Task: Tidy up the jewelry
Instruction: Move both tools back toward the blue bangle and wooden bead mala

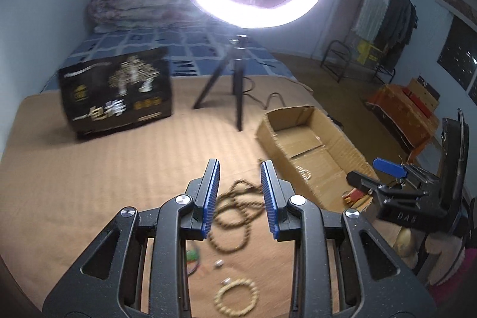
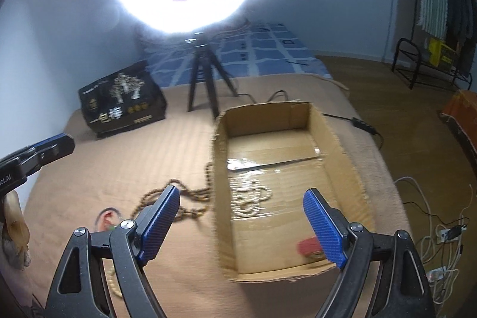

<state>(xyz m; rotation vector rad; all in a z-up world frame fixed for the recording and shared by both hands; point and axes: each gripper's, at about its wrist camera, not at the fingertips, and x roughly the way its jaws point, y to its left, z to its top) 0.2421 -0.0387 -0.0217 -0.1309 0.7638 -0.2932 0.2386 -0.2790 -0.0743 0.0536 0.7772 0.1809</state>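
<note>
My left gripper (image 1: pixel 240 163) hovers open and empty above a long brown bead necklace (image 1: pixel 235 207) on the tan blanket. Nearer to me on the blanket lie a pale bead bracelet (image 1: pixel 235 297), two small silver pieces (image 1: pixel 219 263) and a green and red trinket (image 1: pixel 193 255). My right gripper (image 2: pixel 241 192) stands wide open and empty over the near end of an open cardboard box (image 2: pixel 337 145). Inside the box are a pale bead necklace (image 2: pixel 250 195) and a red item (image 2: pixel 310 248). The brown necklace (image 2: pixel 179 198) runs up against the box's left wall.
A ring light on a black tripod (image 2: pixel 202 79) stands on the bed behind the box, its cable trailing right. A black printed carton (image 2: pixel 122 100) sits at the back left. The bed edge drops to a wooden floor with cables and a power strip (image 2: pixel 444 231).
</note>
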